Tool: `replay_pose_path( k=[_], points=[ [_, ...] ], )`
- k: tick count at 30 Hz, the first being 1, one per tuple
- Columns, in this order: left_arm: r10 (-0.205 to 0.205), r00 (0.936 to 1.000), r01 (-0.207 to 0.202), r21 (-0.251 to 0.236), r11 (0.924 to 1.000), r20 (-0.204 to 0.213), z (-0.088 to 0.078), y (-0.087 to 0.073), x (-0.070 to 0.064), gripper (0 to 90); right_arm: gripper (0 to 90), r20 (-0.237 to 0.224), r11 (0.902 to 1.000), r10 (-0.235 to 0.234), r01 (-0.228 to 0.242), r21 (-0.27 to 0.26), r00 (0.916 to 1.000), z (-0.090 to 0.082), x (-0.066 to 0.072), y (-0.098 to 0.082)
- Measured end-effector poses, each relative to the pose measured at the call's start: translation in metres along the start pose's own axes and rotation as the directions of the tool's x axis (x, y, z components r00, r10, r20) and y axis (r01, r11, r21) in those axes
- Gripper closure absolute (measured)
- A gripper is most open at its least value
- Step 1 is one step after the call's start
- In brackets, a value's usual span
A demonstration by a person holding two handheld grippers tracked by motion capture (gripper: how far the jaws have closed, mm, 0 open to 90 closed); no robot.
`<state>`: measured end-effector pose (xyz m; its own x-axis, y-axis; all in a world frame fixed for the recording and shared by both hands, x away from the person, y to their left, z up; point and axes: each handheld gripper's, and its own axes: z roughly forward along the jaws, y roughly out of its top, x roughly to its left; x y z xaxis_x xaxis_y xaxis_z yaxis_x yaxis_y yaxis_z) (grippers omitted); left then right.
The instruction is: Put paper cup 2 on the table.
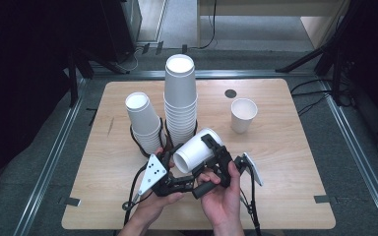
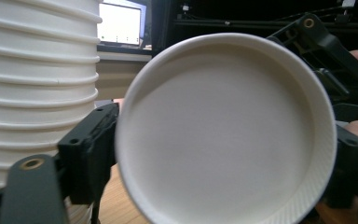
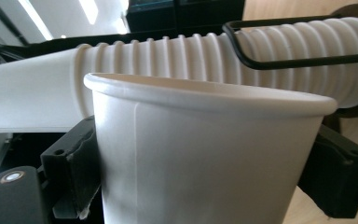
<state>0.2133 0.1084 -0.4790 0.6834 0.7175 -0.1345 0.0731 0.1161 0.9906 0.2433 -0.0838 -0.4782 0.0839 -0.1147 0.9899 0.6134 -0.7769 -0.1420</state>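
Wooden table carries two cup stacks, a lone cup; above its near edge a paper cup lies sideways, right gripper pinching its wall, left gripper closed on the rim end. Light, thin, easily crushed: grip mid-wall gently

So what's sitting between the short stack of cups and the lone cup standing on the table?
In the high view, the tall stack stands between the short stack and the lone cup.
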Motion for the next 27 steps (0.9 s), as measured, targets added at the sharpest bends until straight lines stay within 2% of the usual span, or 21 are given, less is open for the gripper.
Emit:
replay_pose_path(
  k=[4, 27],
  points=[
    [-0.013, 0.9999, 0.013, 0.001, 0.9999, 0.002, -0.002, 0.002, 0.002, 9.1, 12.1, -0.001, 0.9995, -0.024, 0.024, -0.019, 0.9997, -0.001, 0.001, 0.001],
    [-0.014, 0.9997, 0.014, 0.02, 0.9997, 0.021, -0.002, 0.004, 0.002, 9.0, 12.1, -0.011, 0.9947, -0.059, 0.058, -0.085, 0.9982, -0.007, 0.007, 0.016]
  ],
)
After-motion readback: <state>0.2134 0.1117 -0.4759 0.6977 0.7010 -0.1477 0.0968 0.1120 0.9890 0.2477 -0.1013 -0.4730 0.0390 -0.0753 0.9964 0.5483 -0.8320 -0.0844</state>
